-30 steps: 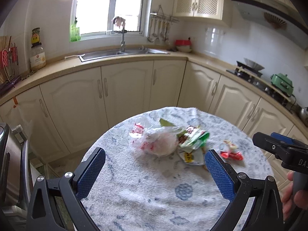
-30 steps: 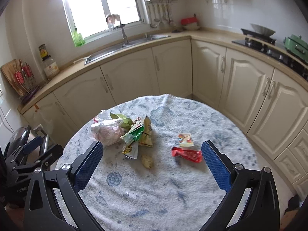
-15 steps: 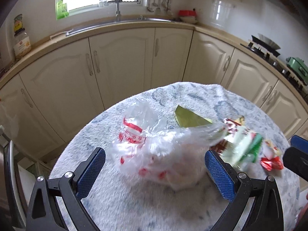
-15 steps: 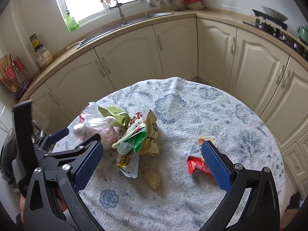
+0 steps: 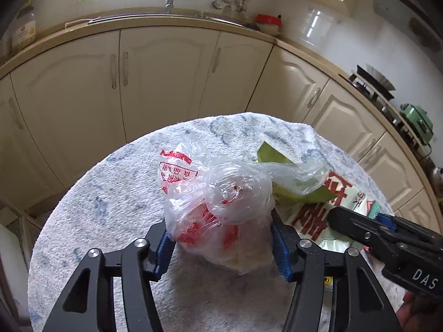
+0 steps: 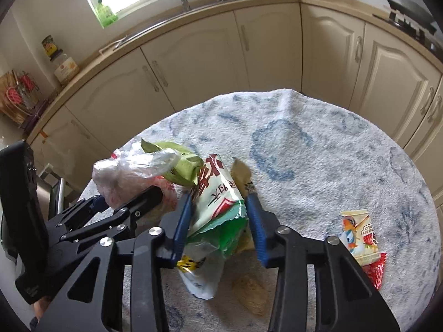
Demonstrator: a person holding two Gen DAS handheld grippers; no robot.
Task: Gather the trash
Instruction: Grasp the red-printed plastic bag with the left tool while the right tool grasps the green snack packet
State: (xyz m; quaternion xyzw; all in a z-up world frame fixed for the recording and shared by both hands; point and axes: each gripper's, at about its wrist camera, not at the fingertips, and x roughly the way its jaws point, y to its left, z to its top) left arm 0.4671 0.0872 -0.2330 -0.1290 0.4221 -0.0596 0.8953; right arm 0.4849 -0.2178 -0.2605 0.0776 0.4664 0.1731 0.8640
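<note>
That crumpled clear plastic bag with red printing (image 5: 218,210) looks feather-light and slack, the sort of film that slides and squashes to nothing under pressure, so I'd judge a pinch across its bunched, twisted middle the safest hold, not a loose flap. It is see-through, knotted into a swirl on top, with red characters on one side and something pale inside. It sits between the blue pads of the left gripper (image 5: 221,244), whose jaws have drawn in against both sides of it and appear to be squeezing it.

Just to the right of those tongs lies the white-and-green printed snack wrapper (image 6: 218,207), glossy, creased, torn at its green end; I expect it to be stiff enough to crackle yet slippery. The right gripper (image 6: 220,221) has its jaws narrowed around this wrapper, pads at either side, though whether they truly bite I cannot tell for certain. Behind it pokes a crumpled lime-green bag (image 6: 180,163), and beneath its pads a clear packet with yellow print (image 6: 199,274) and a brownish crumb of food (image 6: 249,290).

Off to the right of the right tongs, well apart, rest a small cartoon-printed sachet (image 6: 357,235) and a red foil wrapper (image 6: 373,274). All of it lies on the round table under a white-and-blue fleecy cloth (image 6: 318,152).
</note>
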